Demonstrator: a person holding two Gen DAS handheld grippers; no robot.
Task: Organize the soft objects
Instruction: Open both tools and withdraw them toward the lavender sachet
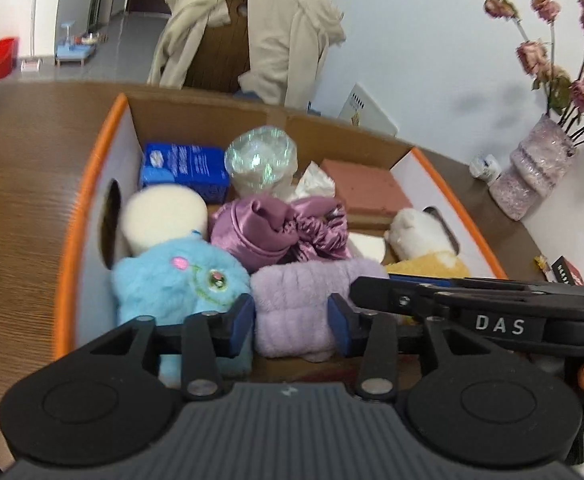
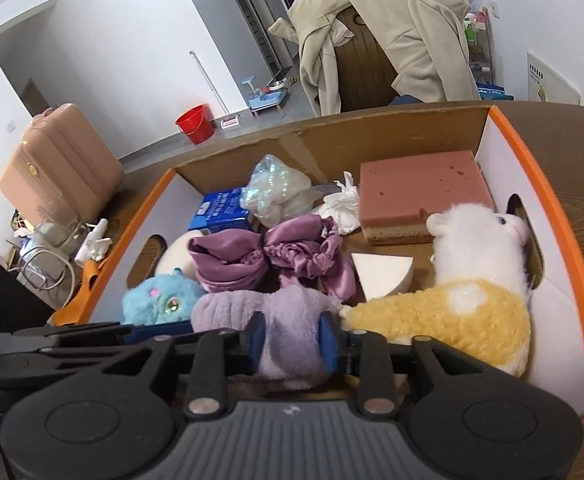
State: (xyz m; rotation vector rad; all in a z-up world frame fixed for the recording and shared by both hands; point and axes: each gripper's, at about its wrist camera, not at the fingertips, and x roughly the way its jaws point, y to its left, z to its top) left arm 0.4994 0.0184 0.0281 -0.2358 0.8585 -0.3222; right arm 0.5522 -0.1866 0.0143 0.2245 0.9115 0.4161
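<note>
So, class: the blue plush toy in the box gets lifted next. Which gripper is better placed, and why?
Left. The left gripper sits right beside the blue plush toy; the right gripper is nearer the yellow plush.

Headband (image 1: 304,300) lies in box (image 1: 92,184), between left toy (image 1: 172,284) and right toy (image 2: 452,320).

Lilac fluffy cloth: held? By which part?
Lilac fluffy cloth sits between the left tongs at one end, right tongs at the other; grip cannot be told.
</note>
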